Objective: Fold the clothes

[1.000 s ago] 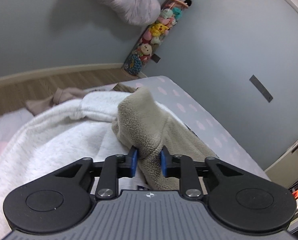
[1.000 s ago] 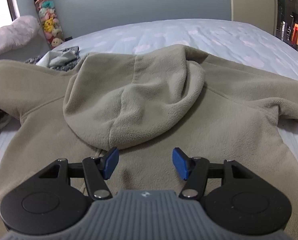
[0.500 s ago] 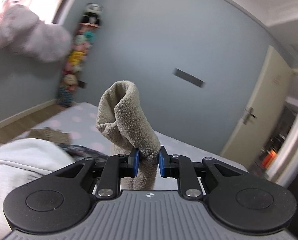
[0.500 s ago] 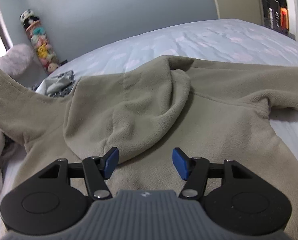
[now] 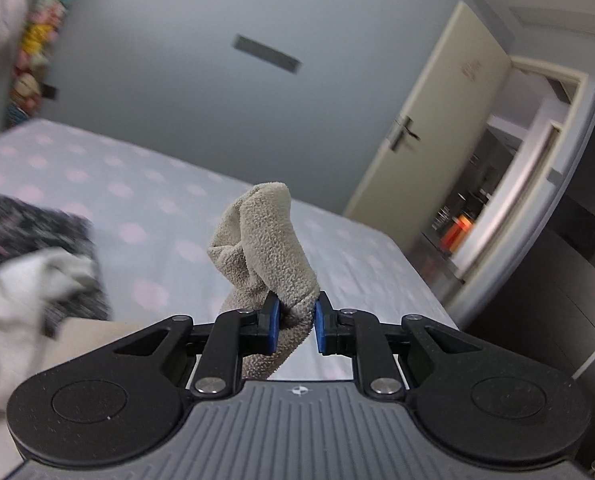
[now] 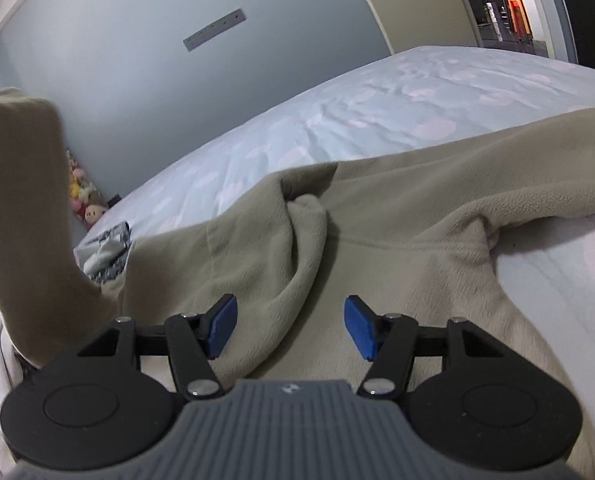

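Pinching a bunched cuff of beige fleece sleeve, the left gripper fills the lower middle of the left wrist view, its blue pads squeezed onto the fabric; the jaws have just been closing a little further, with the cloth between them. The cuff stands up above the pads, folded over on itself. Behind it spreads the pale grey bedspread with pink spots. A blurred black-and-white patterned garment lies at the left edge of the frame. A cream door with a dark handle stands ajar at the upper right.

In the right wrist view, the right gripper hangs at the lower middle with its jaws wide apart and nothing between them. Below and beyond it the beige fleece hooded top lies spread on the bedspread, its hood rumpled at centre frame. One sleeve rises steeply along the left edge. A row of small plush toys shows at the foot of the blue-grey wall.
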The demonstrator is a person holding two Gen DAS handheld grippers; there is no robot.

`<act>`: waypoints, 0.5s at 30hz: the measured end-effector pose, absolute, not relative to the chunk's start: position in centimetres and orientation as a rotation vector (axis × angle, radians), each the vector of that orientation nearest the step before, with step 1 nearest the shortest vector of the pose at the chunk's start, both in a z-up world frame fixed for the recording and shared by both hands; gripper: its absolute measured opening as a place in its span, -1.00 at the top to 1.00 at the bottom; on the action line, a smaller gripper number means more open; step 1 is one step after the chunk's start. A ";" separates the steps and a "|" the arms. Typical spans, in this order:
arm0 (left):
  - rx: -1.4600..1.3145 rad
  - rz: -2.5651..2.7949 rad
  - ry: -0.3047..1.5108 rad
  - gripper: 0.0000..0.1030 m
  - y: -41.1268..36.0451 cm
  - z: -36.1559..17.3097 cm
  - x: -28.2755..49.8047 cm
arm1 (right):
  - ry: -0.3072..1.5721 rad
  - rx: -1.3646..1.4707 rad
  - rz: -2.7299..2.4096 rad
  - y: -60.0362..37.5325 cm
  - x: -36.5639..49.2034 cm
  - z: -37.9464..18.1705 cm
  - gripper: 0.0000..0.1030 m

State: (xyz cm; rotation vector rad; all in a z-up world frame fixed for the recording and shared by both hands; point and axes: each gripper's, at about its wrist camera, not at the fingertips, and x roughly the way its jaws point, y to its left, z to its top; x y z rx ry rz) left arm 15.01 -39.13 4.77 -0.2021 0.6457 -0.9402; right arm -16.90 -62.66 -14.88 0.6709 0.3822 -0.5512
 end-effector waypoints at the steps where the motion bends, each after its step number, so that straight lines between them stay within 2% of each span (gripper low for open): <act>1: -0.200 -0.956 0.656 0.71 -40.1 3.9 14.4 | 0.377 0.689 -0.550 -63.0 -17.0 -15.0 -0.22; 7: -0.134 -1.015 0.695 0.71 -45.5 -2.5 11.0 | 0.383 0.800 -0.539 -64.4 -17.1 -16.2 -0.22; 12: -0.044 -1.072 0.857 0.69 -48.5 -8.1 10.0 | 0.386 0.838 -0.539 -64.8 -17.3 -16.8 -0.22; 15: 0.021 -1.115 0.918 0.56 -48.7 -10.2 9.7 | 0.392 0.844 -0.542 -64.9 -17.3 -17.0 -0.22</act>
